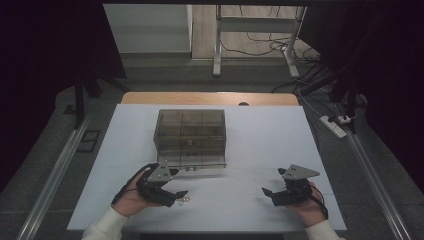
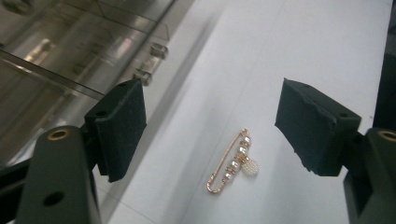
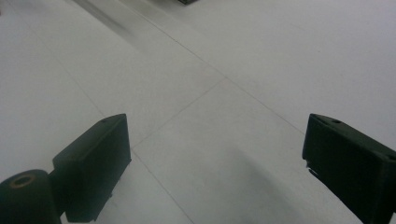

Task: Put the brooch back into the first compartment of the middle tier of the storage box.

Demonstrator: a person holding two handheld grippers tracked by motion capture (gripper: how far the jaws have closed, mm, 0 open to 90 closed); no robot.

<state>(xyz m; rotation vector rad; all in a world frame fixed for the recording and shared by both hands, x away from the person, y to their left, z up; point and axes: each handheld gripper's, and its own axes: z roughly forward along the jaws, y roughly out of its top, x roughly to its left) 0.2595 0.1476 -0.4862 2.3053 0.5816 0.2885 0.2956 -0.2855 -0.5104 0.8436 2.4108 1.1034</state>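
White sheeting covers the table [image 1: 260,130], with a clear drawer box [image 1: 190,137] at its middle. I judge I'm lining up on the gold pin [image 2: 232,161], which lies flat just ahead of my left gripper [image 2: 210,126], jaws wide apart with nothing between. Next I must lower and straddle it. My right gripper [image 3: 215,163] idles agape over bare sheet. Its pearls show close up; from above it's a glint [image 1: 185,199].

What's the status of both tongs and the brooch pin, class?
Left tongs open, over the gold pearl brooch pin, not touching. Right tongs open, empty. Clear drawer box beside the pin; nothing in the way.
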